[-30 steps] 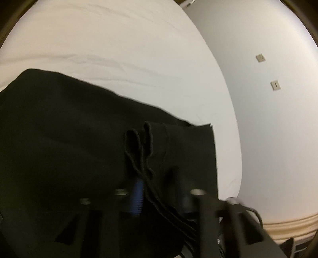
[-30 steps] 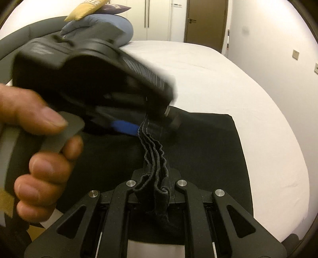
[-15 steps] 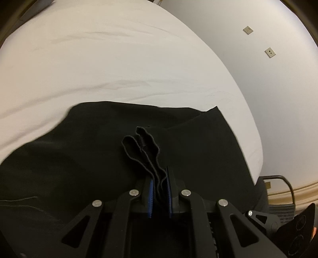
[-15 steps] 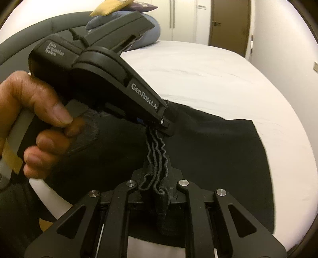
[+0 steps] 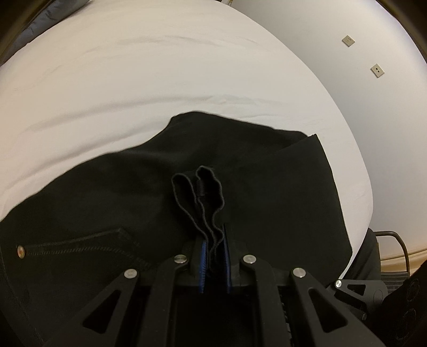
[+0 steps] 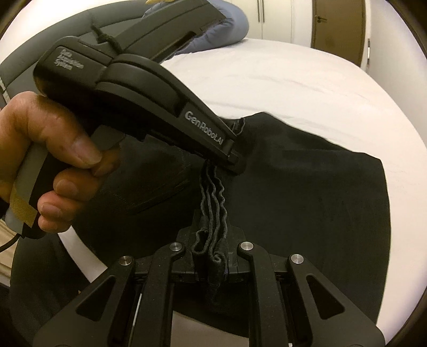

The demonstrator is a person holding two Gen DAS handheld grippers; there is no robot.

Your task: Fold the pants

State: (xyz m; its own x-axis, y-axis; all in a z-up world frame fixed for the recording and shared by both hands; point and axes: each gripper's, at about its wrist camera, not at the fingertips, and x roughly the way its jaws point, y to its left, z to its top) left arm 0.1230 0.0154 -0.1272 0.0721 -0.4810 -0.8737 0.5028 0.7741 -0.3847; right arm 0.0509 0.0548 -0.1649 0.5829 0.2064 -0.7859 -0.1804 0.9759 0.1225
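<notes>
Black pants (image 5: 267, 213): lying on a white bed (image 5: 186, 93), spread across the lower and middle part of both wrist views, with a stitched pocket seam and a brass rivet (image 5: 20, 251) at lower left of the left wrist view. Left hand-held gripper (image 5: 213, 256): at lower centre of its own view, blue-edged pads closed on a bunched, several-layered hem of the pants; its jaws have just been closing, with that cloth between them. The folded edges stand up in loops just above the pads. Right hand-held gripper (image 6: 212, 263): at lower centre of the right wrist view, closed on the same pleated edge of the pants, which runs from it up the frame to the tip of the left hand-held gripper. Person's hand (image 6: 50, 160): at left of the right wrist view, wrapped round the grey handle of the left hand-held gripper, thumb and fingers curled. Bed: white sheet, lightly creased, filling the middle and upper part of both views. Blue-grey pillow (image 6: 224, 24): at top centre of the right wrist view. Brown door (image 6: 337, 26): at upper right of the same view. Two wall plates (image 5: 348, 40): at upper right of the left wrist view, on a pale wall.
</notes>
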